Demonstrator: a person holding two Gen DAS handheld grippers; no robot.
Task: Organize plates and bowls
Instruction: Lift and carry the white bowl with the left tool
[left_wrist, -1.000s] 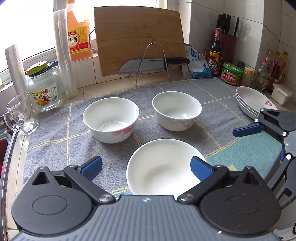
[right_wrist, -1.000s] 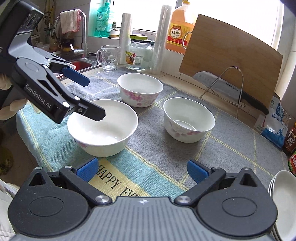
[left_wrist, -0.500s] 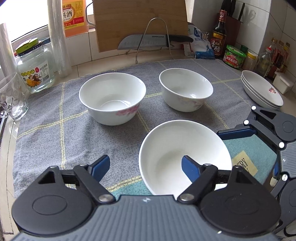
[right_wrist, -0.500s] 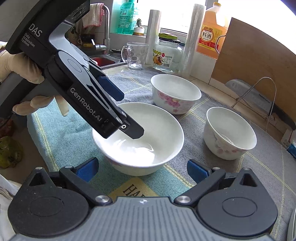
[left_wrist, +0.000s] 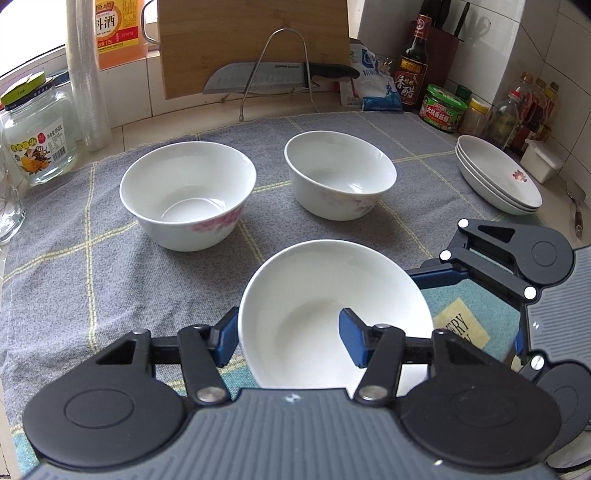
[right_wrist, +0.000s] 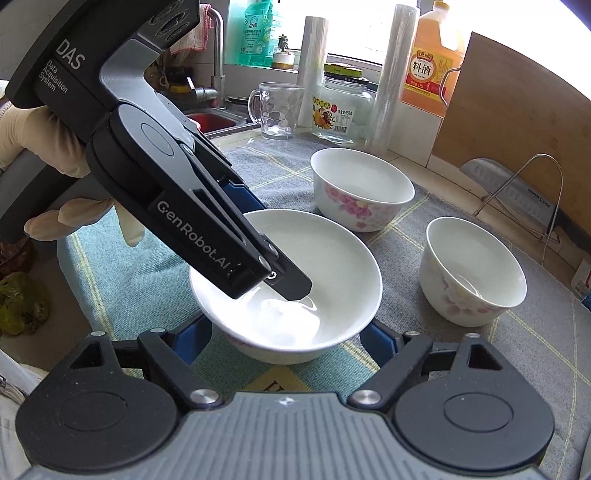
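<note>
Near cloth's front edge, L gripper (left_wrist: 289, 335) straddles front bowl (left_wrist: 325, 291) rim, one pad inside, not clamped; R gripper (right_wrist: 284, 341) wide around same bowl.

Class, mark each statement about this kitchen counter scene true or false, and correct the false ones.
1. Three bowls sit on the cloth. True: the nearest bowl, the left bowl and the right bowl.
2. The left gripper straddles the nearest bowl's rim. True.
3. The plates lie spread out singly. False: they are stacked.
4. The knife lies inside a bowl. False: it rests on the wire rack.
5. The right gripper is open. True.
</note>
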